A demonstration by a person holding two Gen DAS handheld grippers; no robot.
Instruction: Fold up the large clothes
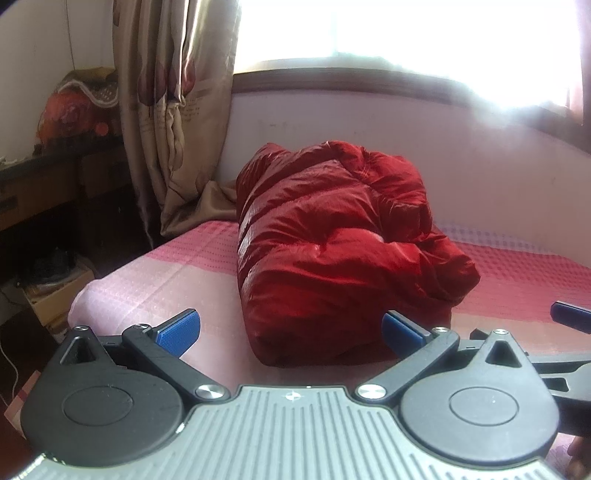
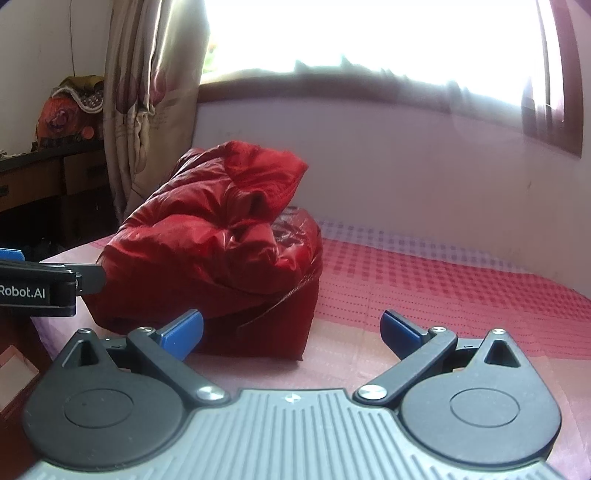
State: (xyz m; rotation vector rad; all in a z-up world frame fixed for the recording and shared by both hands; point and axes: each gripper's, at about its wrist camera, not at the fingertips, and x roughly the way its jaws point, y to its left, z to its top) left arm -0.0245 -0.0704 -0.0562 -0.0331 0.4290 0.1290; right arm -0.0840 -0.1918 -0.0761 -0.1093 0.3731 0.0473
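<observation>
— Jacket first: where does it sit?

— Red puffer jacket (image 1: pixel 332 251), bundled into a thick roll on the pink bedspread (image 1: pixel 155 280). Its long axis runs from my tongs away toward the wall under the window (image 1: pixel 406 33); the near end lies just ahead of me, the far end close to that wall.

— Which of your tongs is nearer the jacket?

— Left gripper (image 1: pixel 291 328), I'd say. It faces the jacket's near end almost head on, jaws spread wide, nothing between the blue pads (image 1: pixel 179 332). My right gripper (image 2: pixel 291 330) stands off to the jacket's right — from its view the bundle lies left of centre, and its left pad overlaps the bundle's near edge, though whether they touch I cannot tell. Its jaws too stand fully apart, empty.

— So the next move?

— My guess: the roll looks nearly done, though its top layer flops loose. If I tidy it, the left goes straight in and the right must swing leftward to the jacket.
</observation>
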